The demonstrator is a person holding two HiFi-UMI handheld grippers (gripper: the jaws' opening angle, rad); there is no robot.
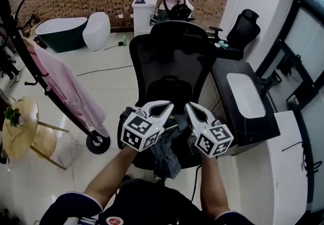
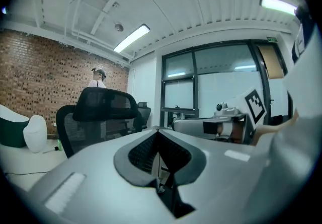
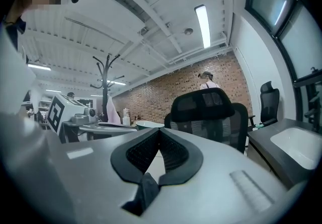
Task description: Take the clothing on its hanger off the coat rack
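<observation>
In the head view, the left hand-held gripper (image 1: pixel 166 104) and the right hand-held gripper (image 1: pixel 190 106) are pointing forward side by side, both clenched on nothing. The pink clothing (image 1: pixel 66 85) is hanging on the coat rack (image 1: pixel 97 143), well off to the left, its long side slanting down to the right.

In the left gripper view, the jaws are pressing together.

In the right gripper view, the jaws are touching too, and the pink clothing (image 3: pixel 111 113) is hanging straight down.

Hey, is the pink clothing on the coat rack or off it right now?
On it: the pink clothing hangs along the black coat rack, at the head view's left.
</observation>
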